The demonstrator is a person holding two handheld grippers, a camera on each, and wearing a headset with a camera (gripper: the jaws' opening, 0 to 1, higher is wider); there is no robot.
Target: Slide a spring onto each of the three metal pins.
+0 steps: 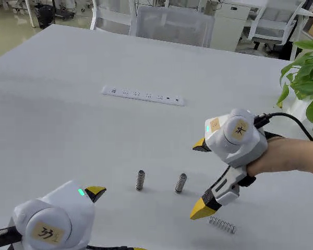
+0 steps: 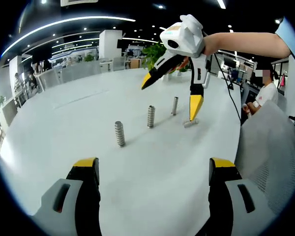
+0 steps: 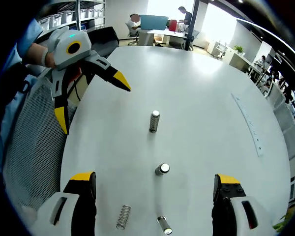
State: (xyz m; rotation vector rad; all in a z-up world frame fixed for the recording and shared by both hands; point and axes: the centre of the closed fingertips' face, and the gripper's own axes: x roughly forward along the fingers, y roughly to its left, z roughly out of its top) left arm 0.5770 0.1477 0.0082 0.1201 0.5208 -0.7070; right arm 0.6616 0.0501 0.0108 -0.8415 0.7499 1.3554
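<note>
On the white counter [image 1: 68, 130], two of the three metal pins already carry springs: the first sprung pin [image 1: 140, 180] and the second sprung pin [image 1: 181, 183] stand upright, side by side and near each other. The left gripper view shows the bare pin [image 2: 174, 105] in line with them, farthest from that camera and upright with nothing on it. The loose spring [image 1: 222, 225] lies on its side on the counter, apart from the sprung pins and near the bare pin.

Right gripper [image 1: 200, 177]: jaws spread wide, holding nothing. It is tilted down, with its lower yellow tip just above the counter and close beside the loose spring. I cannot tell whether the tip touches the spring.

Left gripper [image 1: 116, 221]: jaws also spread and empty. It is low at the near edge of the counter, well apart from the pins.

Step in hand, as I judge it: pickup of the third and last spring. Two thirds of the task is done.

The next move calls for:
- bringing the right jaws down on either side of the lying coil and closing lightly, since a hard pinch could deform it or flick it away;
- gripping near one end so the bore stays free;
- turning the spring upright, centring it over the bare pin's tip, and lowering it along the pin's axis.

Risk: the spring rolls on the smooth counter as the jaws close.
</note>
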